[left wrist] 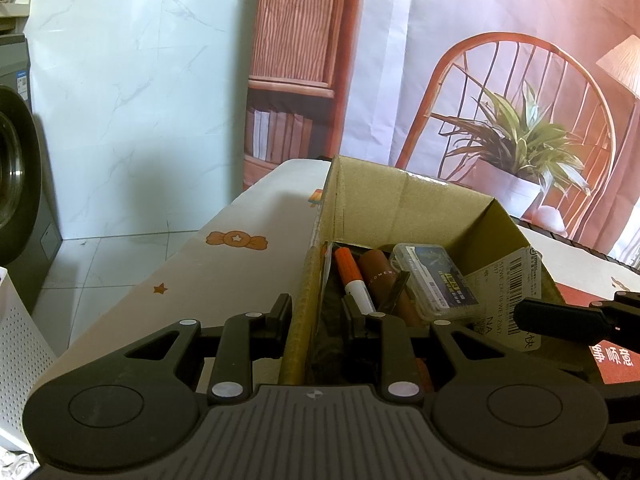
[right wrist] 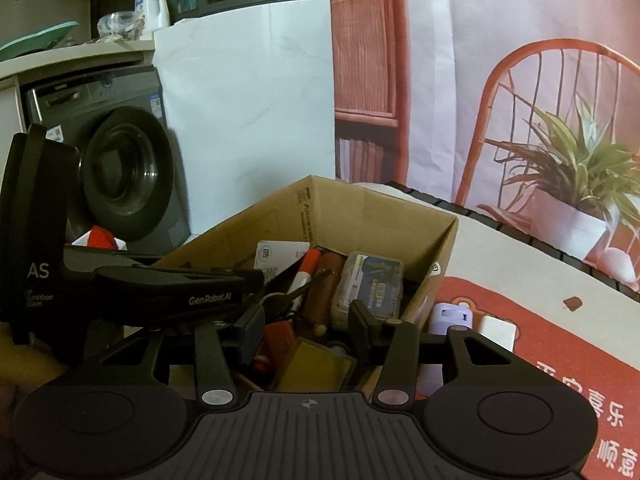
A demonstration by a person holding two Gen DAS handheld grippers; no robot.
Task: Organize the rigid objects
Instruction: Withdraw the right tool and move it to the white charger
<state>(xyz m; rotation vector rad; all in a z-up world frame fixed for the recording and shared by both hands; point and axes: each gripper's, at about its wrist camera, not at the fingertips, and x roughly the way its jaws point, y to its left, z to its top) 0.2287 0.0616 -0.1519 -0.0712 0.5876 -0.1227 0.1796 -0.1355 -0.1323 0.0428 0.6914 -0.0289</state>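
Note:
An open cardboard box [left wrist: 400, 204] stands on the table. It holds an orange-capped marker [left wrist: 348, 268], a brown tube [left wrist: 380, 276], a clear plastic case with a blue label [left wrist: 436, 280] and other small items. My left gripper [left wrist: 318, 312] is shut on the box's left wall, one finger outside and one inside. In the right wrist view my right gripper [right wrist: 306, 326] hovers open over the near end of the box [right wrist: 360, 204], above a red item [right wrist: 280, 340] and an olive-yellow block [right wrist: 316, 360]. Its pads press on nothing that I can see.
The table's white cloth with candy prints [left wrist: 224, 240] ends at a drop to the tiled floor on the left. A lilac item [right wrist: 452, 316] and a white block [right wrist: 496, 332] lie on a red mat [right wrist: 540, 320] right of the box. A washing machine [right wrist: 128, 176] stands beyond.

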